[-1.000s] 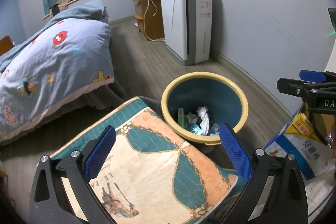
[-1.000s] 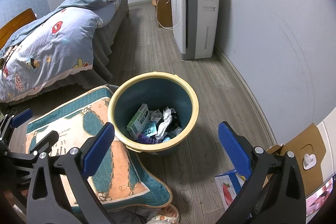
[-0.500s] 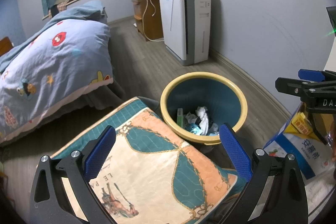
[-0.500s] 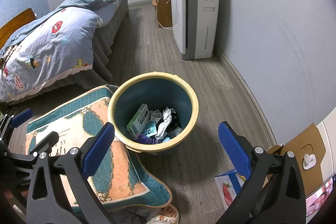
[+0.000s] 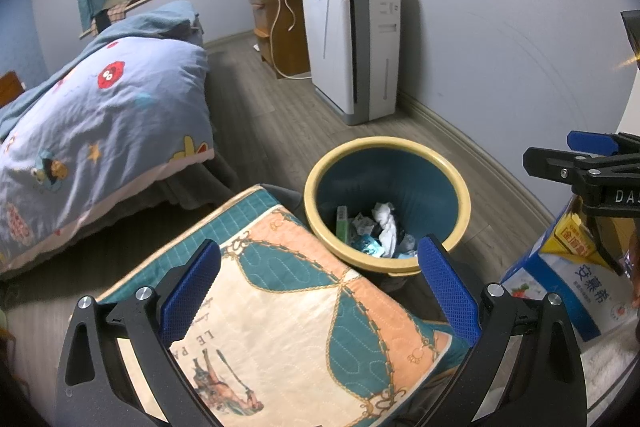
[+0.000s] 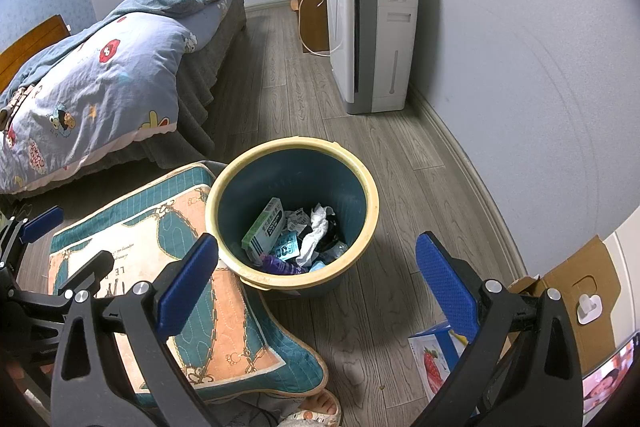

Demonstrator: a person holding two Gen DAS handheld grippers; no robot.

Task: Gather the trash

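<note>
A blue trash bin with a yellow rim [image 5: 460, 187] [image 6: 370, 187] stands on the wooden floor. Inside lie a green-and-white box [image 6: 265, 227], crumpled white paper [image 6: 318, 227] [image 5: 386, 223] and several wrappers. My left gripper [image 5: 318, 283] is open and empty above a patterned cushion, short of the bin. My right gripper [image 6: 316, 273] is open and empty, hovering near the bin's front rim. The right gripper also shows in the left wrist view [image 5: 584, 163], and the left one at the edge of the right wrist view [image 6: 44, 239].
A teal-and-orange cushion [image 5: 296, 315] [image 6: 180, 267] lies left of the bin. A bed with a blue quilt [image 6: 92, 87] is farther left. A white air purifier [image 6: 372, 35] stands by the wall. A blue carton [image 5: 568, 279] and cardboard [image 6: 576, 291] sit at right.
Both grippers stay open and nearly still; the left wrist view has drifted very slightly.
</note>
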